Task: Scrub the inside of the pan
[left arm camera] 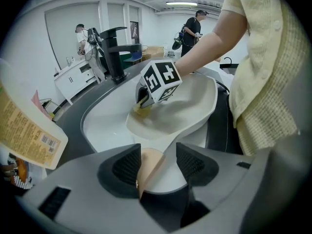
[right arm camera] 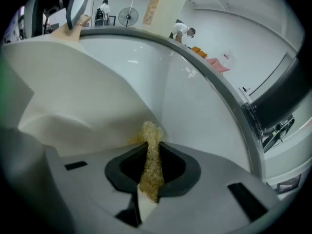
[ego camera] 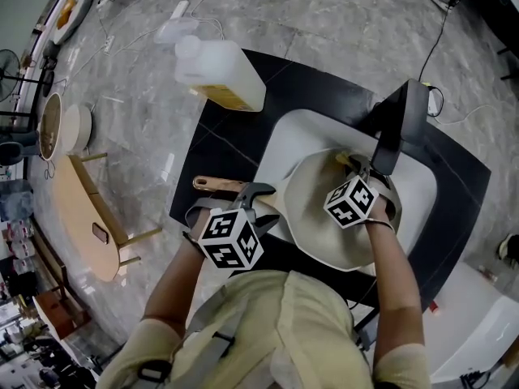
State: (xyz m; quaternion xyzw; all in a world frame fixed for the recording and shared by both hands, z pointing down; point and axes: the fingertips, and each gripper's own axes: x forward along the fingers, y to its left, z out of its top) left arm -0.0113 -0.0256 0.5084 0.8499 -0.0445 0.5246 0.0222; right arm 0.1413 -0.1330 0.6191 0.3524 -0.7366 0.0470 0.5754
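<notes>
Head view first: the pan [ego camera: 324,217] sits tilted in the sink [ego camera: 300,124], its wooden handle [ego camera: 215,184] sticking out over the sink's left edge onto the black counter [ego camera: 219,144]. The left gripper [ego camera: 255,194] is on that handle, and the right gripper [ego camera: 361,173] is down inside the pan, on the side nearest the faucet [ego camera: 401,128] at the back of the sink. A soap bottle [ego camera: 217,73] stands off the sink's far left corner.

Left gripper view: the fingers [left arm camera: 119,172] are closed narrow on the handle, propping the pan up over the basin. Past them you can see the right gripper pressed against the pan's inner wall.

Right gripper view: the fingers are pinched tight on a thin yellow scrubber [right arm camera: 151,165], whose frayed tip touches the pan's inner surface right where it curves up.

So I'd say we're mid-scrub, the actual cleaning step. Next move probably needs the left side to hold the handle steady while the right drags the scrubber across the rest of the inside, keeping pressure so the thin pad doesn't fold or slip out.
</notes>
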